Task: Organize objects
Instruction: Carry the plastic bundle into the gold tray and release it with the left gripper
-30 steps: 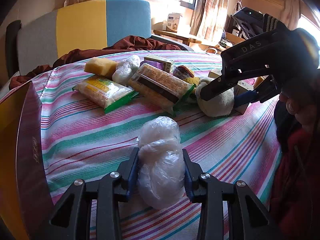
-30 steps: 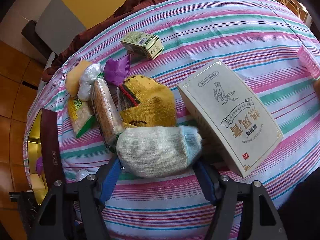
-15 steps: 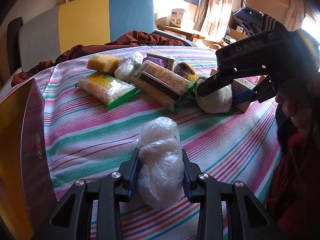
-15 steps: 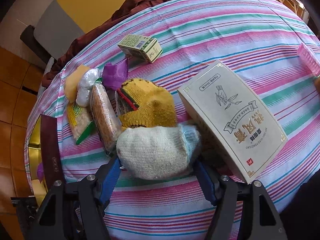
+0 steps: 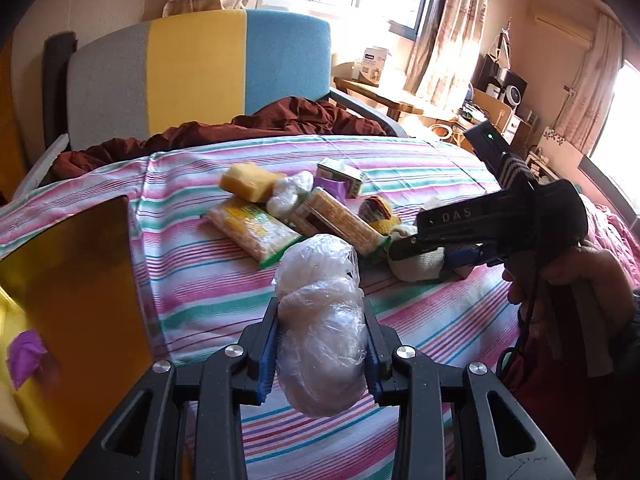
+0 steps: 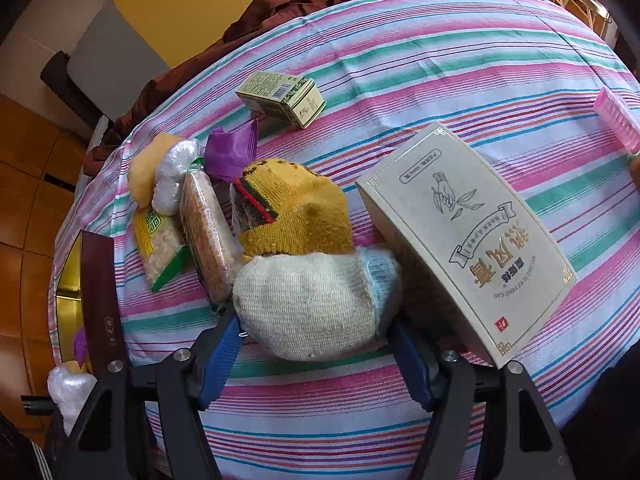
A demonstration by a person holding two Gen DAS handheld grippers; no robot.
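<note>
My left gripper (image 5: 320, 346) is shut on a clear plastic bag bundle (image 5: 320, 320) and holds it above the striped tablecloth (image 5: 208, 280), beside an open gold-lined box (image 5: 76, 280) at the left. My right gripper (image 6: 316, 340) is shut on a white rolled sock (image 6: 312, 304), which rests among the pile. It also shows in the left wrist view (image 5: 424, 248). Behind the sock lies a yellow sock (image 6: 296, 208).
A cream book-like box (image 6: 468, 236) leans right of the white sock. Snack packets (image 6: 208, 236), a yellow sponge (image 5: 248, 180), a second plastic bundle (image 6: 176, 176), a purple wrapper (image 6: 232, 152) and a green carton (image 6: 280, 96) lie beyond. A pink item (image 6: 616, 120) sits far right.
My left gripper has lifted the plastic bundle and swung left, so the gold box interior now shows. My right gripper has closed in a little on the white sock.
</note>
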